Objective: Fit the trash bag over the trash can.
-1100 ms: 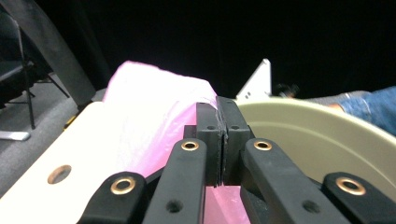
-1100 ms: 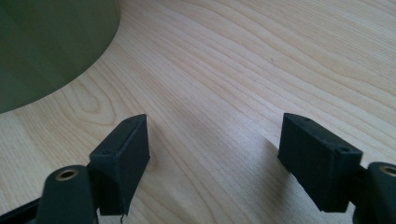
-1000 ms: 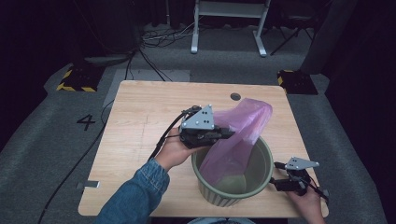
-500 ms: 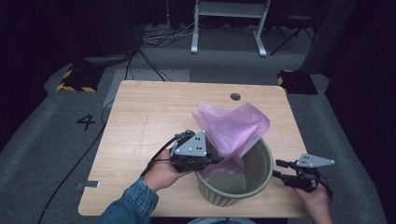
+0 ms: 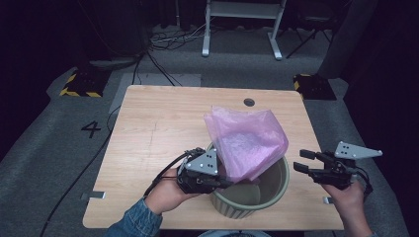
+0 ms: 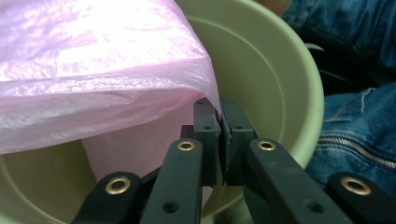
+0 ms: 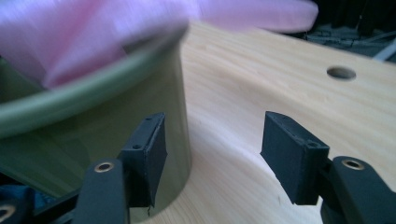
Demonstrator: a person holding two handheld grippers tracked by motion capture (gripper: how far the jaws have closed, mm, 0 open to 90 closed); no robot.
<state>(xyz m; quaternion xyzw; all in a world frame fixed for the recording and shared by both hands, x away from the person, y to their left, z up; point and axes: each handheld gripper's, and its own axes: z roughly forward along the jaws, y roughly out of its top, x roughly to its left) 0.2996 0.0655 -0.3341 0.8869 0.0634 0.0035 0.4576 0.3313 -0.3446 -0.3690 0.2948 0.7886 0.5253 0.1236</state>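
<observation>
On a wooden table [image 5: 163, 128], green bin [image 5: 276, 190], pink bag [image 5: 247, 140], dark room

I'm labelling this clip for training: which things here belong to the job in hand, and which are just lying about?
In the job:
- pink plastic bag
- green bin
- left gripper, shut on the bag
- right gripper, open

Lying about:
- table
- floor cables
- metal stand

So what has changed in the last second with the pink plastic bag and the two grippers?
The left gripper, shut on the thin pink plastic bag, pulled it from the far right back towards the near rim of the round green plastic bin. The right gripper rose beside the bin, its jaws opening again, nothing between them. The bin stayed put.
</observation>
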